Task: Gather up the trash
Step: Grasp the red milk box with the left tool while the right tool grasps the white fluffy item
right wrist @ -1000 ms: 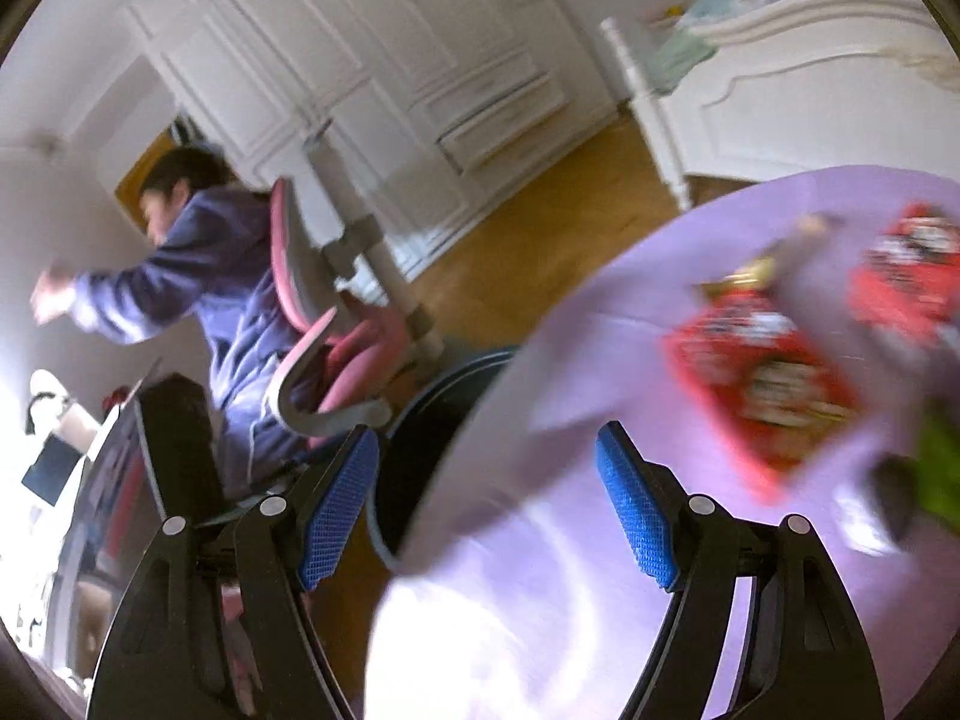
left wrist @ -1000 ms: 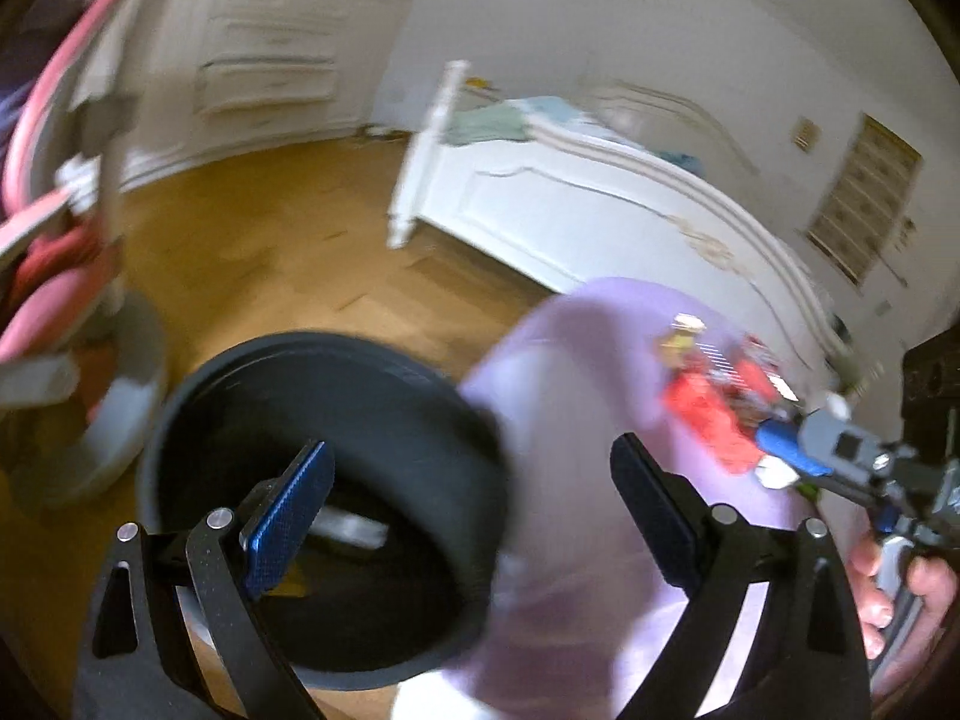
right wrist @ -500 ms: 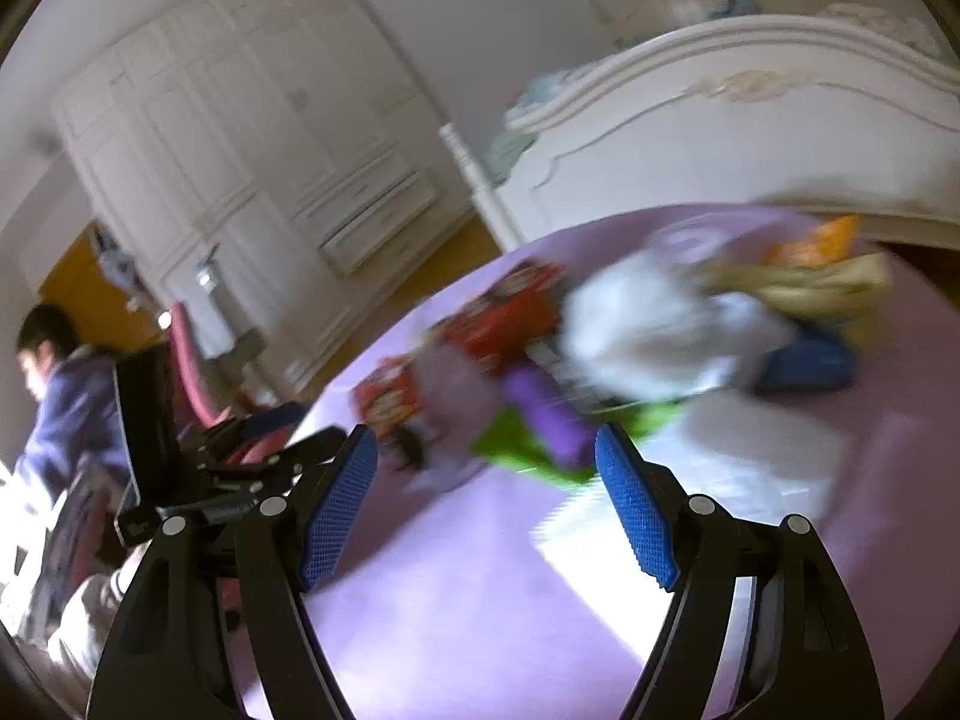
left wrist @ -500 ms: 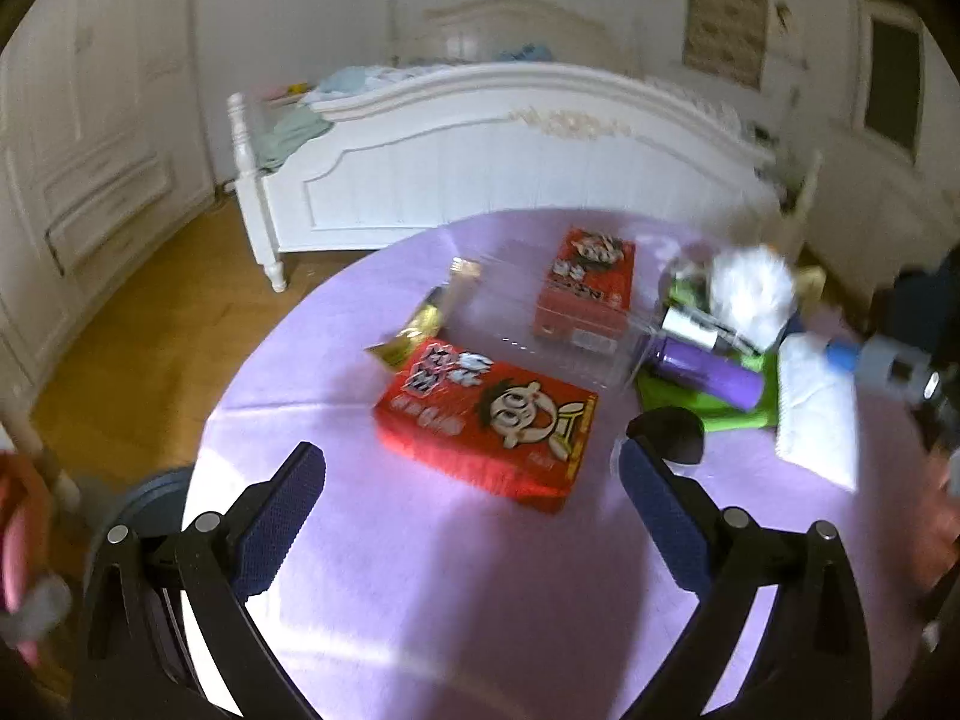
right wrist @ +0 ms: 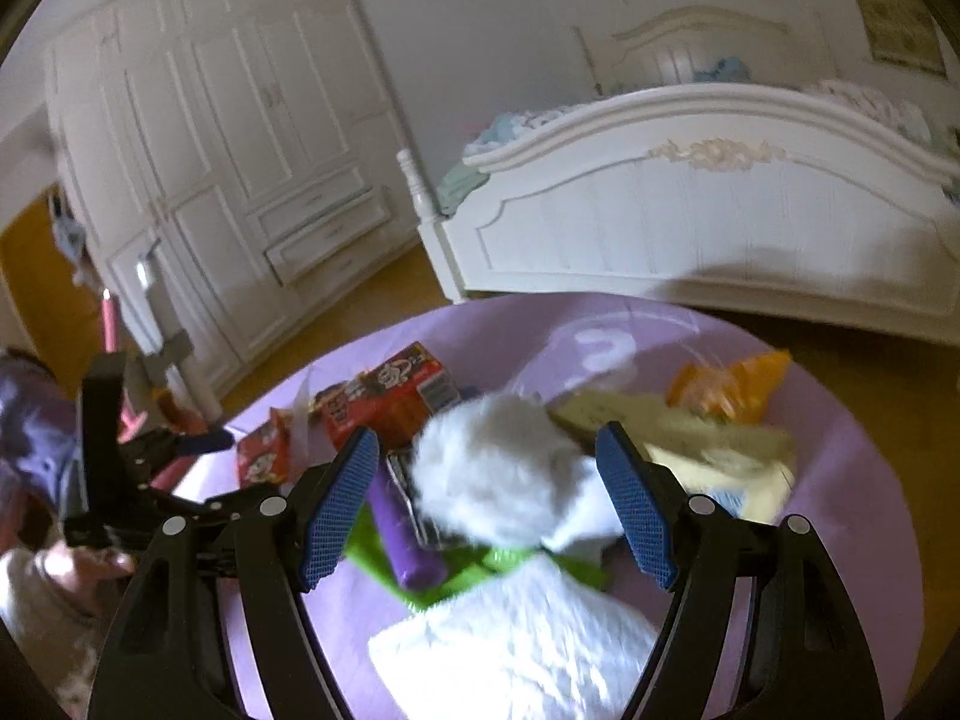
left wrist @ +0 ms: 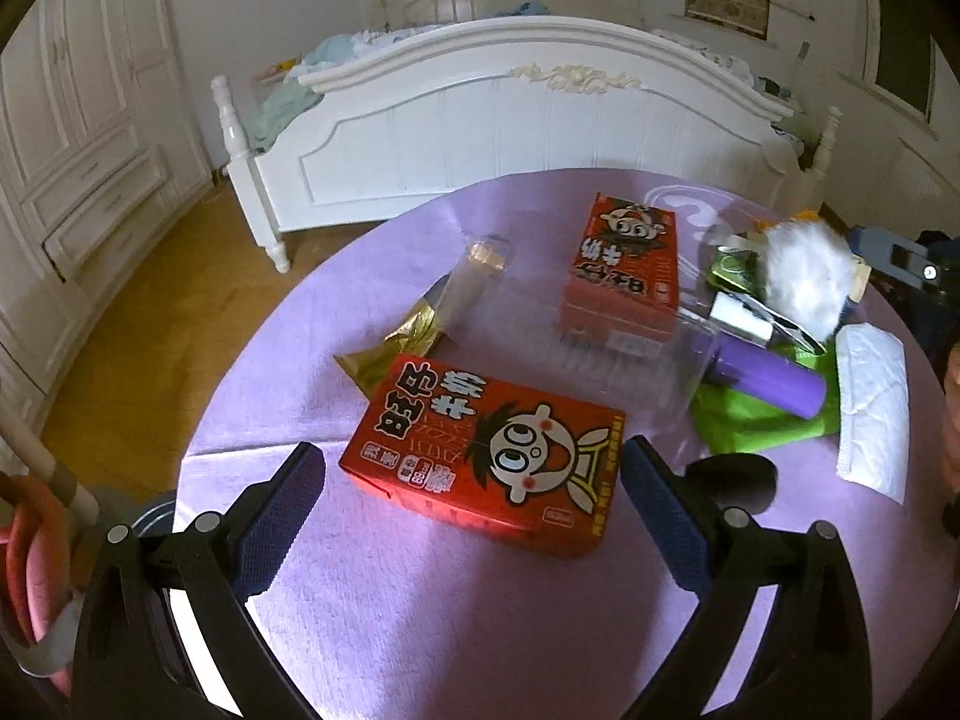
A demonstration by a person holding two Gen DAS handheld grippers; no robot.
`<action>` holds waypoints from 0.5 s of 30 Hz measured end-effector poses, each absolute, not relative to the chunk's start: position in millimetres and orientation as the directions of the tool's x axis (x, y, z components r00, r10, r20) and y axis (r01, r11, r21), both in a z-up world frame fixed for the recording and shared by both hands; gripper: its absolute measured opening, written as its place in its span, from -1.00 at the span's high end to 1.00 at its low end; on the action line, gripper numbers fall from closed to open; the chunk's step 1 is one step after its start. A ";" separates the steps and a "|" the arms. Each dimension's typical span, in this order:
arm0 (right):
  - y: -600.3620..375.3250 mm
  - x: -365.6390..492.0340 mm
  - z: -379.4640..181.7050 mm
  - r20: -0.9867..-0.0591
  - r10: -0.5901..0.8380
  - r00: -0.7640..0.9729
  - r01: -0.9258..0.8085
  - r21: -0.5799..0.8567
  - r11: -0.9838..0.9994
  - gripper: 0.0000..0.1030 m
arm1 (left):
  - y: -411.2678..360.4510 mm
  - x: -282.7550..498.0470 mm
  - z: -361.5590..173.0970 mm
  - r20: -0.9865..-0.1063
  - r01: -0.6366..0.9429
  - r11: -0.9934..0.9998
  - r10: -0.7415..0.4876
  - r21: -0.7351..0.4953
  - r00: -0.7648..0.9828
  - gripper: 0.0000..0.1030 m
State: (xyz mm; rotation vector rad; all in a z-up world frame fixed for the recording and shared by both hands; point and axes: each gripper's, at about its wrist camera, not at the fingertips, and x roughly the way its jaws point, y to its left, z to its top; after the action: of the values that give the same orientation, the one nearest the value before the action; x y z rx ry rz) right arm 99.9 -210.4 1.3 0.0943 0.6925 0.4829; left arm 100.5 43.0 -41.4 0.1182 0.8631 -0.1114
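Note:
On the round purple table [left wrist: 480, 630] lies trash. A red carton [left wrist: 486, 444] lies right in front of my open, empty left gripper [left wrist: 474, 510]. Behind it are a gold wrapper [left wrist: 396, 348], a clear plastic container [left wrist: 576, 324], a second red carton [left wrist: 627, 258], a purple tube [left wrist: 768, 378] on green packaging [left wrist: 750, 420], a white fluffy ball [left wrist: 804, 276] and a white tissue [left wrist: 870, 414]. My open, empty right gripper [right wrist: 492, 510] hovers over the fluffy ball [right wrist: 504, 468], with the tissue [right wrist: 528, 648] below it.
A black bin [left wrist: 144, 522] stands on the wood floor at the table's left edge, beside a pink chair [left wrist: 30, 546]. A white bed [left wrist: 510, 132] stands beyond the table. Orange and yellow wrappers [right wrist: 726, 396] lie at the far right. A person [right wrist: 30, 450] sits at left.
My left gripper swung from over the black bin to face the table and closed in on the near red carton. My right gripper swung right, from the cartons to over the fluffy ball.

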 end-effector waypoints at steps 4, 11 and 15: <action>-191.1 113.8 -6.5 -0.640 0.408 0.652 -0.395 0.173 0.902 -0.45 | 44.2 104.4 -46.5 -0.784 0.136 0.989 -0.044 0.051 0.619 -0.90; -181.1 117.9 -18.1 -0.665 0.376 0.646 -0.414 0.109 0.904 0.15 | 53.3 101.5 -44.5 -0.773 0.142 0.990 -0.111 -0.028 0.625 -0.80; -185.3 113.9 -15.5 -0.656 0.391 0.646 -0.412 0.132 0.901 0.24 | 65.1 96.9 -38.2 -0.741 0.110 0.990 -0.137 -0.085 0.657 -0.79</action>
State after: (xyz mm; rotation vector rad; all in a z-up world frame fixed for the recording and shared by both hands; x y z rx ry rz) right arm 113.9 -185.3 -15.5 -0.0307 0.7389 0.4572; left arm 96.9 65.1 -38.2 -0.0332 0.8420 -0.1400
